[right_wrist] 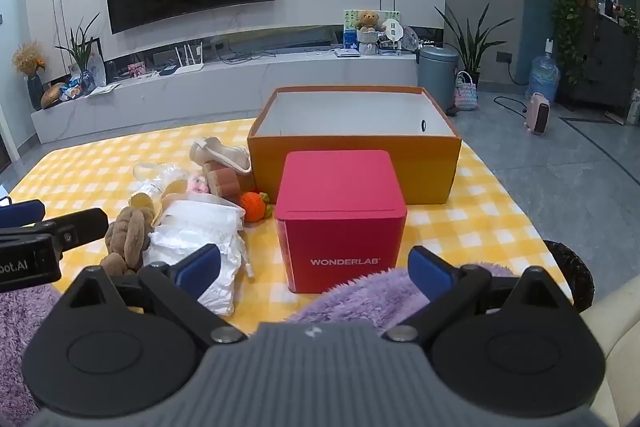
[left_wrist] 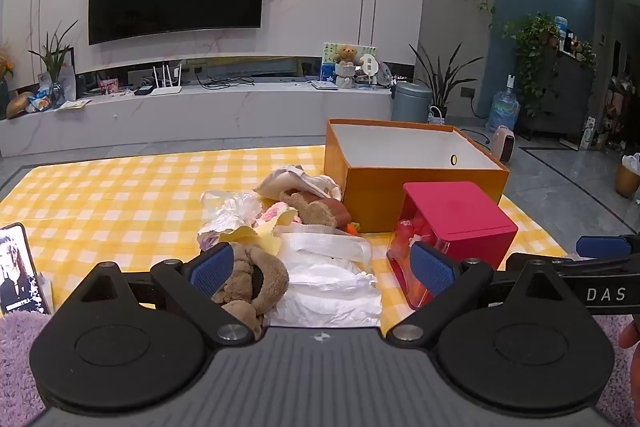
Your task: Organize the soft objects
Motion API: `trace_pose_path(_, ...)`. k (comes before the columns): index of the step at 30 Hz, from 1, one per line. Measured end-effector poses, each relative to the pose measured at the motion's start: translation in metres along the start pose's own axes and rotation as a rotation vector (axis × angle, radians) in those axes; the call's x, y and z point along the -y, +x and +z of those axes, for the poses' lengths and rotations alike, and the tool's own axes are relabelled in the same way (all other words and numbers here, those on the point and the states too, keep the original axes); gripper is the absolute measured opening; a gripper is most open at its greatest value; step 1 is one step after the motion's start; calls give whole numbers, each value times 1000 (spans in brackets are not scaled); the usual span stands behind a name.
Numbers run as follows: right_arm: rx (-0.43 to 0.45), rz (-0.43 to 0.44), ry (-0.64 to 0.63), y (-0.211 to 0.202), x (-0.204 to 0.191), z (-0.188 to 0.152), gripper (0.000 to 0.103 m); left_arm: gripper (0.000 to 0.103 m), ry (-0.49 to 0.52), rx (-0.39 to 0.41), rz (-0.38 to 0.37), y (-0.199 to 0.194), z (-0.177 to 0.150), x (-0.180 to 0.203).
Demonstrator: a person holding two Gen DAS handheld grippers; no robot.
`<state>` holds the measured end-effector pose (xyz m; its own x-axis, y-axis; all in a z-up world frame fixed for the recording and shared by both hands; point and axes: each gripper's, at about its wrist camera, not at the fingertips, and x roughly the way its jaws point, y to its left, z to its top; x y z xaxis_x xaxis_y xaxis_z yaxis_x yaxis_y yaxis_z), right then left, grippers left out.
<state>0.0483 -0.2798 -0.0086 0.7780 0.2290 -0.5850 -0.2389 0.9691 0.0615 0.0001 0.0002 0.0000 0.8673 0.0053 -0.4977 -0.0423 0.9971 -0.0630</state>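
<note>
Both our hand-held grippers, left (left_wrist: 322,265) and right (right_wrist: 314,267), gape empty; nearest white cloth (left_wrist: 332,283) may drag tangled brown plush (left_wrist: 250,281) when grabbed.

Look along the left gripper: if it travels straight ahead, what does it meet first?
Probably the white crumpled cloth, which lies between the open left gripper fingers, with the brown plush toy close beside it; depth is uncertain.

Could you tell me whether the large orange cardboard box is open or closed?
Open: the large orange cardboard box has no lid, and its white inner walls show from above. Its floor is hidden.
</note>
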Motion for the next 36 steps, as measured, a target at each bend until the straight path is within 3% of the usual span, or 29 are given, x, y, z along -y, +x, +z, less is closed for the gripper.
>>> trace_pose_path(36,-46,-16,-1,8,-3,-5,98,103,4,-21,11,2,-6,-1)
